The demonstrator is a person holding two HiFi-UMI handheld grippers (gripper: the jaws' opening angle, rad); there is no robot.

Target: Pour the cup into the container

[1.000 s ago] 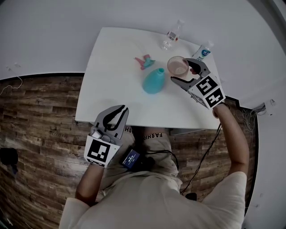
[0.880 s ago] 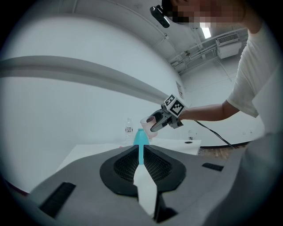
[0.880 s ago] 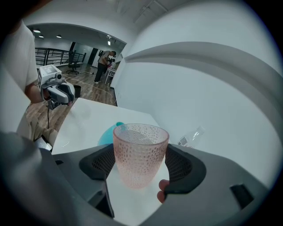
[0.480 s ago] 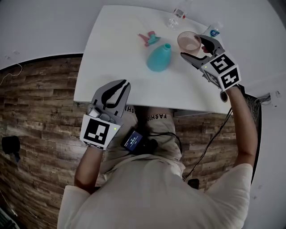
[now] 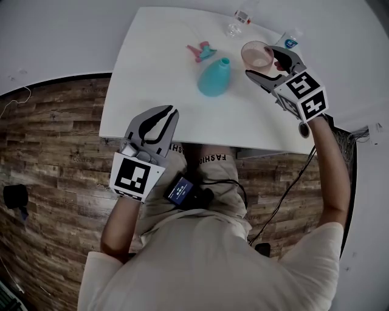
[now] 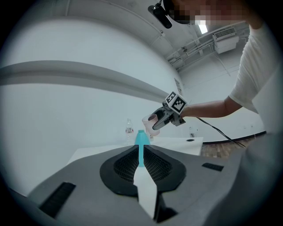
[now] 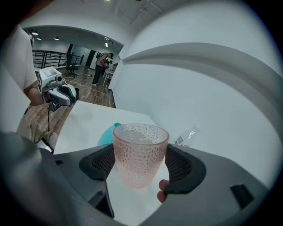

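The left gripper (image 5: 169, 111) hovered at the near edge of the white tabletop (image 5: 152, 67). Its jaws were pressed together with only a thin slit between them, and they held nothing. Farther in, toward the far right corner, stood the turquoise container (image 5: 214, 79), a bottle with a round belly and a narrow open neck. Just to the right of it, the right gripper (image 5: 263, 62) held the pink dimpled cup (image 5: 257, 56) in the air, the jaws pinching the cup from both sides. The cup was upright and apart from the container. No view showed clearly what was inside the cup.

The step in hand seemed to be carrying the cup to the container; pouring was not yet begun. The next move would probably need the cup rim brought over the narrow neck and then tilted slowly, because such a small opening forgives little.

Beyond the container lay a pink and turquoise spray head (image 5: 202, 51), and two clear plastic bottles (image 5: 242, 18) stood at the far edge.
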